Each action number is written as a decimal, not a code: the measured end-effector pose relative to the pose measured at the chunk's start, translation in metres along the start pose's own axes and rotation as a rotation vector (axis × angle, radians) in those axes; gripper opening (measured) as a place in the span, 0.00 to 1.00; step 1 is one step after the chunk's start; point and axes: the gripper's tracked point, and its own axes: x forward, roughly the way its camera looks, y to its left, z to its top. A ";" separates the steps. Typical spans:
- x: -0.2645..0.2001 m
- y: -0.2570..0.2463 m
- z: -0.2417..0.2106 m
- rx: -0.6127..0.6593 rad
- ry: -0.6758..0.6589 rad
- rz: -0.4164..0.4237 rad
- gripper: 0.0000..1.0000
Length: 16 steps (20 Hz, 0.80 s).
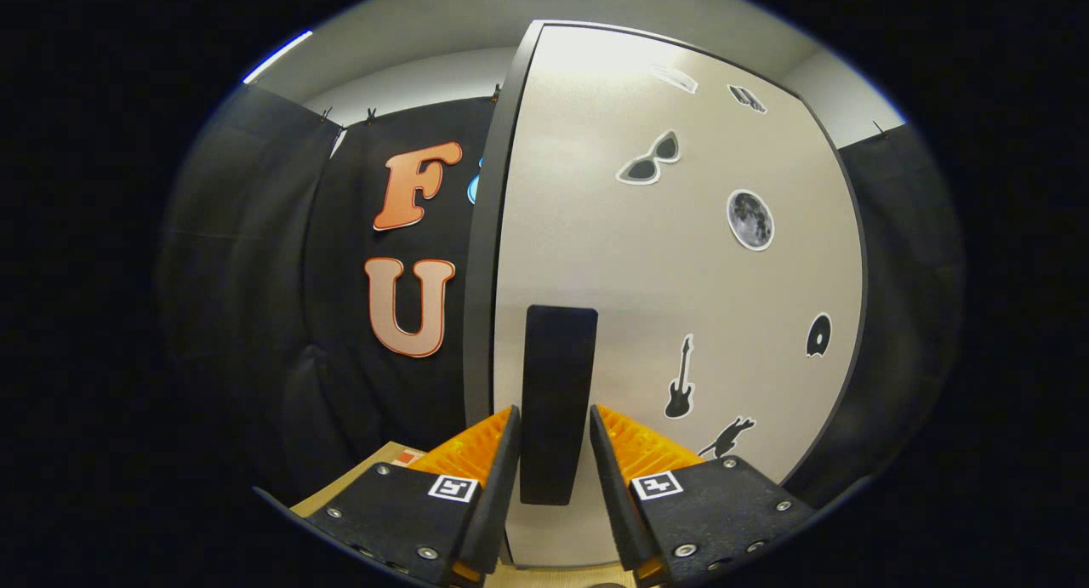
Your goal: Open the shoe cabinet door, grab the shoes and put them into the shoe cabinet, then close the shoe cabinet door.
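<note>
The gripper (555,439) straddles the dark upright handle (557,401) of the pale shoe cabinet door (681,282), fingers narrowly set at either side of it, contact uncertain; stickers beyond include sunglasses (650,160), moon (750,219), guitar (680,379); no readable writing.

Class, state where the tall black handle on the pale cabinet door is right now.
In the gripper view, the tall black handle stands upright near the pale cabinet door's left edge, between the gripper's two fingers, left of the black guitar sticker.

door (681,316): smooth, faint sheen | handle (557,401): matt, soft-looking | wall (255,316): matt cloth | floor (357,482): wood-look
</note>
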 end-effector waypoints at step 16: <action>-0.026 -0.006 0.004 0.056 0.043 0.017 0.27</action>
